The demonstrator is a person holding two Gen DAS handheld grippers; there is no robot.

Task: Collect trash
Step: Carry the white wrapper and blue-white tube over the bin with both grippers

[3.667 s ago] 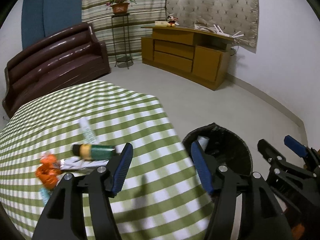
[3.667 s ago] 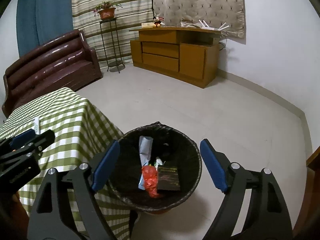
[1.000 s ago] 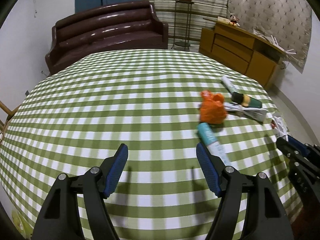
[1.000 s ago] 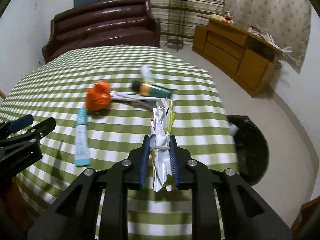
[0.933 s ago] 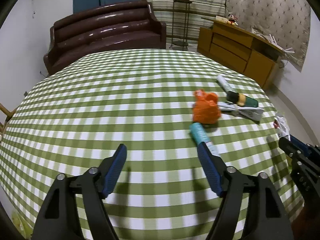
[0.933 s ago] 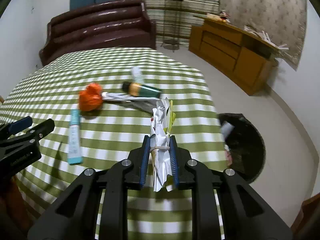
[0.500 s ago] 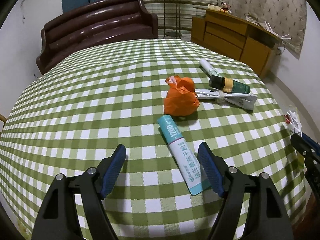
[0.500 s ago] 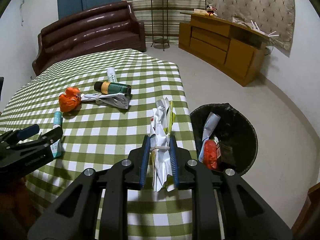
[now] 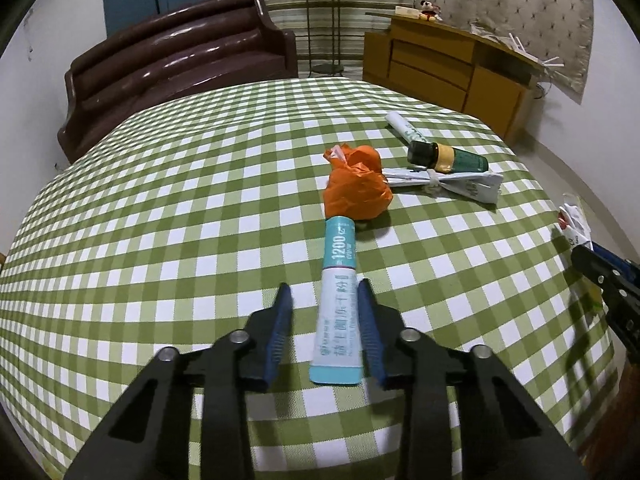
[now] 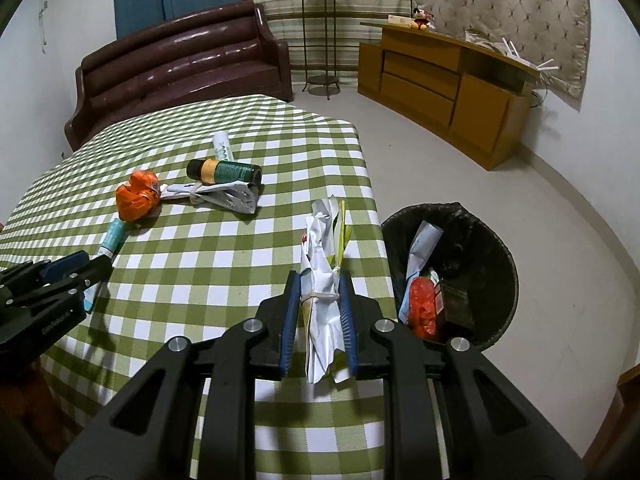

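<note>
Your left gripper (image 9: 325,320) had just been narrowing around the teal-and-white tube (image 9: 337,297) lying on the checked tablecloth (image 9: 160,220); the right pad touched the tube's edge while a gap showed on the left, so it was not yet pinched. Your right gripper (image 10: 319,310) was clamped on a crumpled paper bundle (image 10: 324,280) (tied with a rubber band), held above the table edge beside the black bin (image 10: 480,240). An orange bag (image 9: 357,188), a green bottle (image 9: 448,157), a folded wrapper (image 9: 460,184) and a white tube (image 9: 402,126) lay farther back.
</note>
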